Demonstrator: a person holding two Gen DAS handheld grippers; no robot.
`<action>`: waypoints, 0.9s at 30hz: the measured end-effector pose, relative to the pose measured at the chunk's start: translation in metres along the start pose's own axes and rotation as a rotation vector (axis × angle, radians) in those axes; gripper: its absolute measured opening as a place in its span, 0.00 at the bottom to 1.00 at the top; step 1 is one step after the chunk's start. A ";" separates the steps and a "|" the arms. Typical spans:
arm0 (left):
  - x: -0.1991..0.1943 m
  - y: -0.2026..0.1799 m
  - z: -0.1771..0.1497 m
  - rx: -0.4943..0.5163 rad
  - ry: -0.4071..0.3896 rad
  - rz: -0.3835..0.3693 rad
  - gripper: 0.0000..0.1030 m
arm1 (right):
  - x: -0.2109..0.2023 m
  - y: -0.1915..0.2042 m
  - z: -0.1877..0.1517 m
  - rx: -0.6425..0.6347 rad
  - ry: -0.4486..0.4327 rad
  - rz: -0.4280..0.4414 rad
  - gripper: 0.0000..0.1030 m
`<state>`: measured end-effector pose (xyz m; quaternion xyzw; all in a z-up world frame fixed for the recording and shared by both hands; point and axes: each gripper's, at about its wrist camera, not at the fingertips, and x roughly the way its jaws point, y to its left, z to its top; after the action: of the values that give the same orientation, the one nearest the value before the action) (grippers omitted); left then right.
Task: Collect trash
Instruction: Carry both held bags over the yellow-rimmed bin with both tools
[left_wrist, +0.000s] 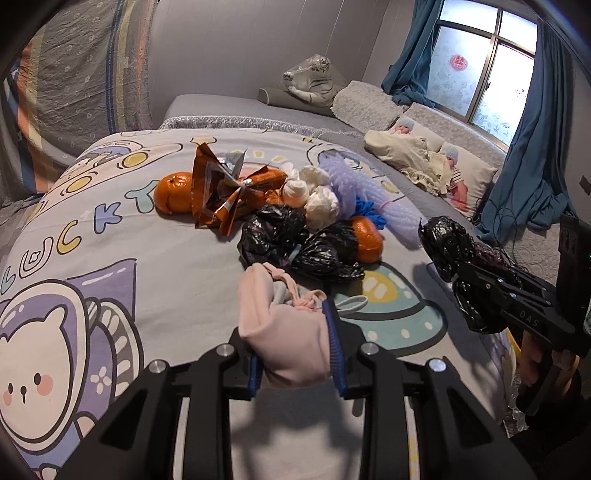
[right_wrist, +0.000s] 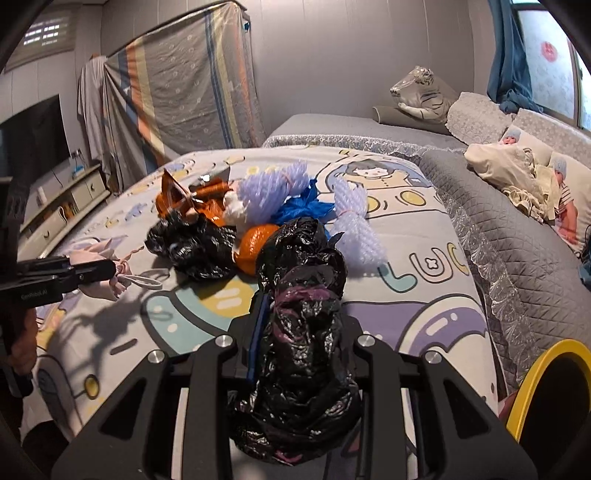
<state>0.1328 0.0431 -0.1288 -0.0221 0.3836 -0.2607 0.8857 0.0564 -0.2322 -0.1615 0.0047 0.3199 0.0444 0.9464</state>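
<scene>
Left hand-held gripper (left_wrist: 295, 354): pinching a soft pink fabric piece (left_wrist: 284, 332), a limp, matte fold with a thin loop strap trailing onto the bed.
Right hand-held gripper (right_wrist: 306, 332): clamped on a crumpled black plastic bag (right_wrist: 306, 350), glossy and crinkled, with a purplish streak; it bulges above and below the jaws.
Step in hand: both pieces look freshly picked and clear of the cover, so this seems to be the carry-off stage of one round of collecting.
Next move: probably taking both loads to a container. The yellow-rimmed opening (right_wrist: 546, 373) at the lower right of the right wrist view may be a bin, though I cannot tell for sure. Light film and cloth could snag or slip on release, so the jaws should spread right over the opening.
Bed cover (left_wrist: 92, 258): smooth printed cloth with cartoon bears, letters and a spaceship; it carries the trash.
Remaining pile, near: two more black bags (left_wrist: 295, 247), shiny and wadded, touching each other.
Beside them: orange peel (left_wrist: 365, 238), curled and waxy; a second piece (left_wrist: 171, 194) lies at the pile's left.
Middle: an orange foil wrapper (left_wrist: 218, 192), stiff, creased, with a silver inside.
Farther: white tissue wads (left_wrist: 314, 192), lilac foam fruit netting (left_wrist: 347, 188), ribbed and springy, and a blue plastic scrap (left_wrist: 373, 212).
Background: grey quilted bedding, a plush tiger (left_wrist: 314, 79), blue curtains (left_wrist: 532, 155).
</scene>
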 end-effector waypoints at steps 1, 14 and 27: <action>-0.003 -0.002 0.001 0.007 -0.010 0.004 0.26 | -0.005 -0.001 0.000 0.007 -0.009 -0.002 0.26; -0.011 -0.038 0.016 0.059 -0.063 -0.030 0.26 | -0.042 -0.020 -0.004 0.056 -0.078 -0.035 0.26; 0.012 -0.100 0.039 0.137 -0.073 -0.092 0.26 | -0.066 -0.057 -0.011 0.114 -0.131 -0.115 0.26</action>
<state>0.1223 -0.0553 -0.0854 0.0114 0.3308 -0.3260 0.8855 0.0022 -0.2954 -0.1324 0.0432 0.2592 -0.0290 0.9644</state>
